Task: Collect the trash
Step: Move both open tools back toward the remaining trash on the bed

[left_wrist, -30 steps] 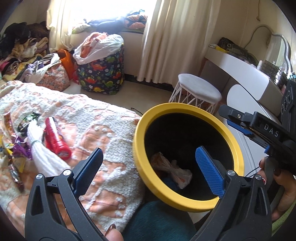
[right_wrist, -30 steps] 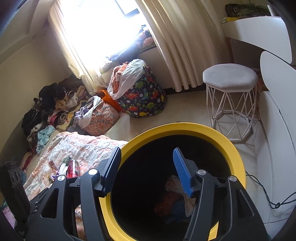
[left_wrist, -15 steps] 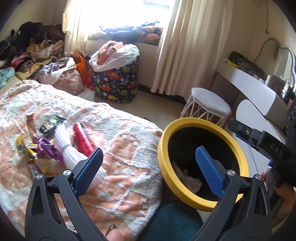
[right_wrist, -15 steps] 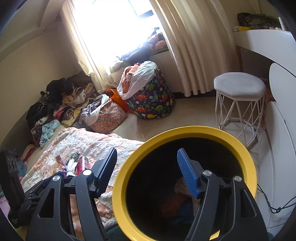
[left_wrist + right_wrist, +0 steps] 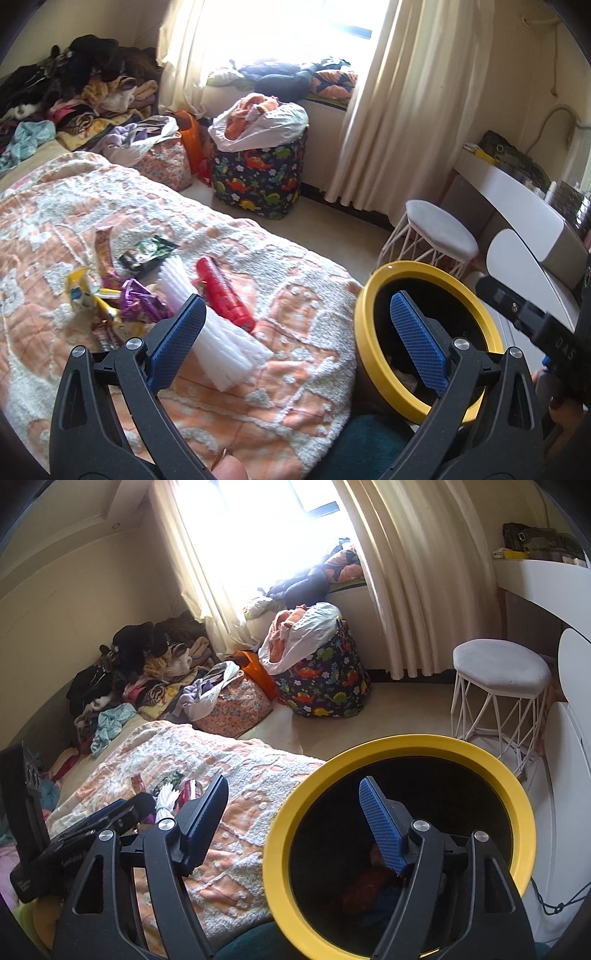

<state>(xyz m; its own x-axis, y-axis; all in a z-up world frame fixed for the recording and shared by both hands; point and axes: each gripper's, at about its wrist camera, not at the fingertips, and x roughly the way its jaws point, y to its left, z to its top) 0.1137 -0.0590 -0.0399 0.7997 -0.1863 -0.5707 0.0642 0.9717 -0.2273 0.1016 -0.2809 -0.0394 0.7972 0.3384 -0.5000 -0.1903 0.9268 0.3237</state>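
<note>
A black bin with a yellow rim (image 5: 384, 384) stands beside the bed, also in the right wrist view (image 5: 295, 805); some trash lies inside it. On the orange-white blanket (image 5: 74, 221) lie a red tube (image 5: 223, 293), a white bundle of straws (image 5: 218, 343), a purple wrapper (image 5: 140, 301), a yellow wrapper (image 5: 79, 295) and a green-black packet (image 5: 147, 253). My left gripper (image 5: 295, 339) is open and empty above the blanket's edge, near the straws. My right gripper (image 5: 291, 819) is open and empty, over the bin's left rim.
A dinosaur-print laundry bag (image 5: 258, 177) and a floral bag (image 5: 162, 162) stand on the floor by the window. A white stool (image 5: 436, 229) and white desk (image 5: 517, 199) stand right. Clothes are piled (image 5: 74, 88) at the back left.
My left gripper has swung left from the bin toward the trash on the blanket. My right gripper has shifted slightly left; the bin now sits to its right.
</note>
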